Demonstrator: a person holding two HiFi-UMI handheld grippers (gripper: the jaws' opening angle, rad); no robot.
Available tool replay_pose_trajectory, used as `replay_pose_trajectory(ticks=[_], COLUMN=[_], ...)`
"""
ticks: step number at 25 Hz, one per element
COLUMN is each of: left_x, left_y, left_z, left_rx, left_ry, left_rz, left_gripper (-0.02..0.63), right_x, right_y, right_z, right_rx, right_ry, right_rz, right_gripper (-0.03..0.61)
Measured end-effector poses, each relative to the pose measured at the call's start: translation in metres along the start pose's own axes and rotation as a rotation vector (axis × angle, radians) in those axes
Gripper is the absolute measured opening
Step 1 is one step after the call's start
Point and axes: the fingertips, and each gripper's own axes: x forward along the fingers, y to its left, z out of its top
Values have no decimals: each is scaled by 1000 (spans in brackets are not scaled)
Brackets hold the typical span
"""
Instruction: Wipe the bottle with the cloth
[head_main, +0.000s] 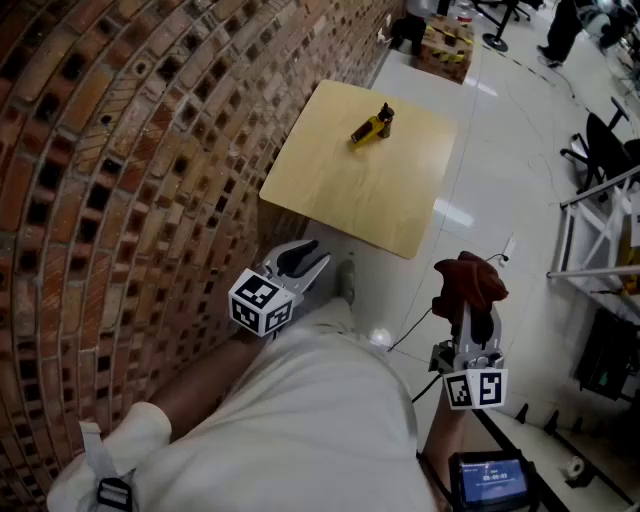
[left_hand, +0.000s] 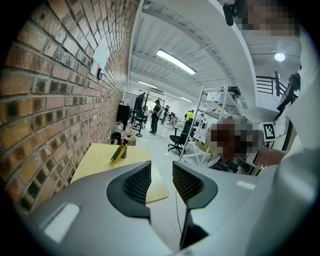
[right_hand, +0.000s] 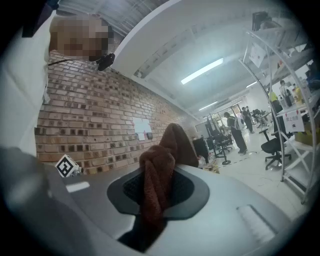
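The bottle (head_main: 370, 128) is on the surface (head_main: 385, 205), toward its far side; it is small, yellow, with a dark cap, and it seems to lie on its side, though I cannot be sure. I judge it light and stiff, with a smooth and rather slippery skin, so it will roll or slide under the wiping if nothing holds it; the best place to take it is across the middle of the body, leaving the ends free for the cloth.

The cloth (head_main: 468, 283) is brown, soft and thick; the right gripper (head_main: 470, 312) has it pinched between closed jaws, off the near edge of the surface, with a bunch standing above the jaws. The left gripper (head_main: 312, 258) is also off the near edge of the surface; its jaws stand a little apart with nothing between them.

The surface is a square of pale wood, bare except for the bottle; a brick wall (head_main: 130, 150) runs along its left side. A glossy white floor (head_main: 500, 180) lies to its right, with white racks (head_main: 600, 225) further right and people far beyond it.
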Motion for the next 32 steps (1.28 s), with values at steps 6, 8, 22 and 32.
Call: replay_pose_trajectory(ticks=[6,8,22,32], left_x=[49,65,166,229], left_y=[56,74,153,168], left_z=[29,39,61,63], left_rx=[8,21,90,151], left_ry=[25,26,97,153], left_rz=[-40,-57,-126,-100], left_gripper=[158,161,184,210], right_x=[78,99,180,190], right_y=[-10,-11,-20,-38], right_z=[13,14,-4,-18], right_rx=[-10,-15,-12,27], right_ry=[-12,-11,16,55], right_rz=[-27,-38,-109,-116], right_gripper=[66,66,66,66])
